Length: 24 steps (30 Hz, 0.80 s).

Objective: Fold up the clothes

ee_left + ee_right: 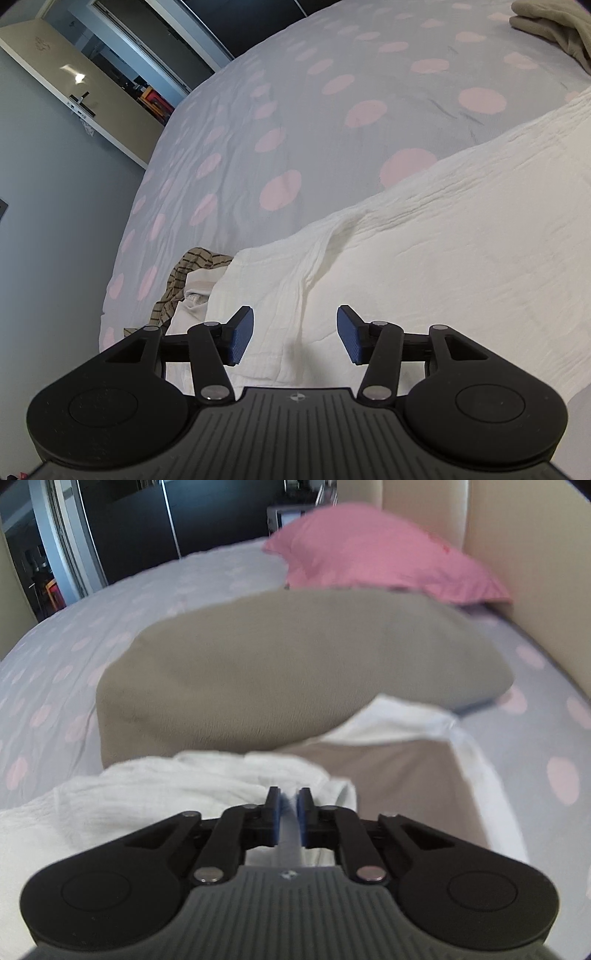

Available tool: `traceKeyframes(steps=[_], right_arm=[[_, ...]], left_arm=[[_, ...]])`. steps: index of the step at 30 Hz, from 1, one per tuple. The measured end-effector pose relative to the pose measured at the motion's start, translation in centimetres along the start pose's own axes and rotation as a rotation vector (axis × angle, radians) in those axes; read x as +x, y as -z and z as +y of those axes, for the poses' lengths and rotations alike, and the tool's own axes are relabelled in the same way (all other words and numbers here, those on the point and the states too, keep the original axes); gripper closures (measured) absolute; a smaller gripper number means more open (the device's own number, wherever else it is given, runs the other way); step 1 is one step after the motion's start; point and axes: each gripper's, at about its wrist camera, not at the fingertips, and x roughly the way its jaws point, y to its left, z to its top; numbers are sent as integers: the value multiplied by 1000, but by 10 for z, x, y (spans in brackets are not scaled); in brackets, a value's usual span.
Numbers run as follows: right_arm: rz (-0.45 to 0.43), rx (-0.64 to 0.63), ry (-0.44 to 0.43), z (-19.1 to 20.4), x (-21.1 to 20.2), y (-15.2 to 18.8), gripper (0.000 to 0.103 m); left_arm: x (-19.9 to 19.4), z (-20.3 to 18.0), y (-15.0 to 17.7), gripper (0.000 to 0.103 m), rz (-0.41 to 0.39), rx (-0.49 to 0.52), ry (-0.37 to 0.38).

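Our right claw (289,818) is clenched on a fold of the white garment (155,794); our left claw (294,334) hangs released above it, taupe cloth (295,664) ahead.

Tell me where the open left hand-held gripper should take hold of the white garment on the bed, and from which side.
I'd grip the raised fold in the white garment, just ahead of the left hand-held gripper. Come from above, one finger on each side of the ridge: it stands up from the flat cloth, so the jaws can likely pinch it without digging into the bedsheet.
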Motion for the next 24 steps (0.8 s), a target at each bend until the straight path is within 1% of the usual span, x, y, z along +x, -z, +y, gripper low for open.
traceKeyframes(steps=[2, 4, 5, 9, 11, 12, 13, 14, 19, 22, 24], right_arm=[[-50, 14, 35, -1, -7, -3, 95], [-65, 47, 67, -5, -10, -5, 95], [-56, 53, 72, -6, -8, -5, 95], [-11, 7, 91, 0, 3, 2, 94], [9, -2, 88, 2, 5, 3, 90], [14, -5, 90, 4, 6, 4, 86], [10, -15, 90, 6, 4, 4, 76], [0, -30, 95, 9, 2, 4, 74], [-54, -127, 128, 27, -15, 7, 73], [-81, -188, 125, 41, -26, 11, 71], [-90, -218, 110, 50, -31, 13, 70]], left_arm=[[2, 1, 0, 55, 4, 0, -1], [5, 1, 0, 55, 10, -4, -3], [6, 0, 0, 55, 14, -4, -2], [7, 0, 2, 55, 9, 7, 11], [5, 3, 5, 55, -1, 1, 20], [4, 7, 7, 55, -6, -8, 20], [3, 12, 8, 55, -10, -20, 17], [1, 18, 10, 55, -14, -34, 14], [-6, 57, 28, 55, -33, -149, 1], [-8, 79, 42, 54, -50, -202, -10], [-7, 88, 52, 51, -63, -216, -6]])
